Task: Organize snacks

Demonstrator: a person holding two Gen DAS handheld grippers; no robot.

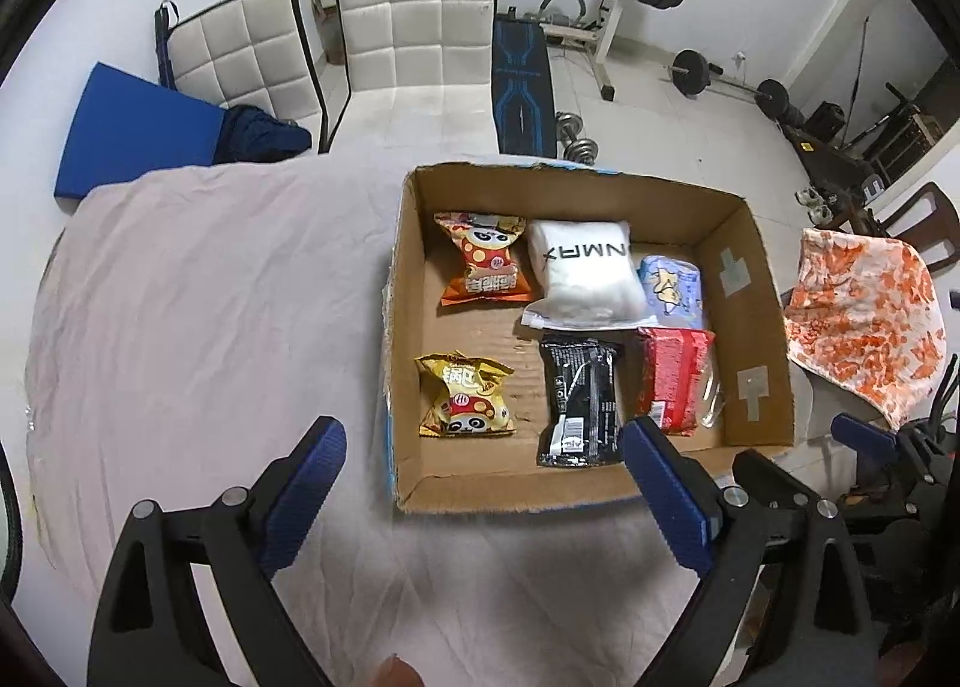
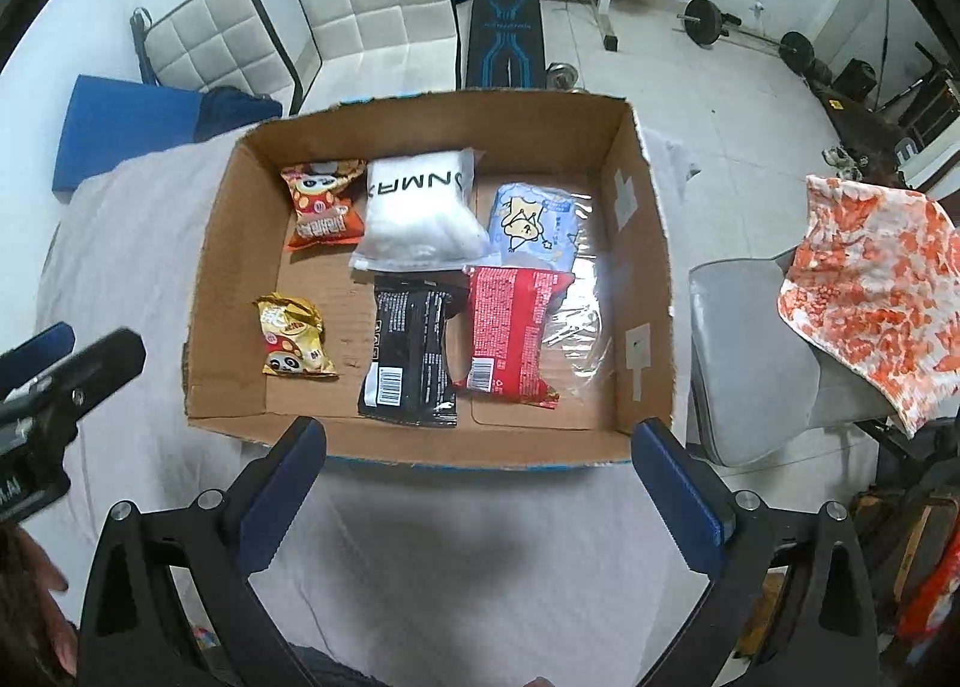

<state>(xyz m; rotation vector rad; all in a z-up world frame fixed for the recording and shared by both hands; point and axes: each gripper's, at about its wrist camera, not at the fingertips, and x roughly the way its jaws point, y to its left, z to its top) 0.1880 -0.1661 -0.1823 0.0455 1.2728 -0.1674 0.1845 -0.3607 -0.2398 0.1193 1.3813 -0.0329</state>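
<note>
An open cardboard box (image 1: 744, 291) (image 2: 222, 243) sits on the cloth-covered table and holds several snack packs. Inside lie an orange panda bag (image 1: 486, 261) (image 2: 321, 204), a gold panda bag (image 1: 465, 396) (image 2: 294, 336), a white pouch (image 1: 585, 270) (image 2: 420, 210), a black packet (image 1: 579, 402) (image 2: 414, 351), a red packet (image 1: 672, 378) (image 2: 516, 333) and a light blue pack (image 1: 672, 291) (image 2: 531, 225). My left gripper (image 1: 483, 438) stands open at the box's near edge, empty. My right gripper (image 2: 480, 438) is open too, just before the near wall, holding nothing.
The pale tablecloth (image 1: 210, 297) spreads left of the box. Two white padded chairs (image 1: 414, 33) and a weight bench (image 1: 519, 87) stand behind the table. A chair draped with an orange-patterned cloth (image 2: 870, 291) is at the right. The other gripper (image 2: 54, 387) shows at the right wrist view's left edge.
</note>
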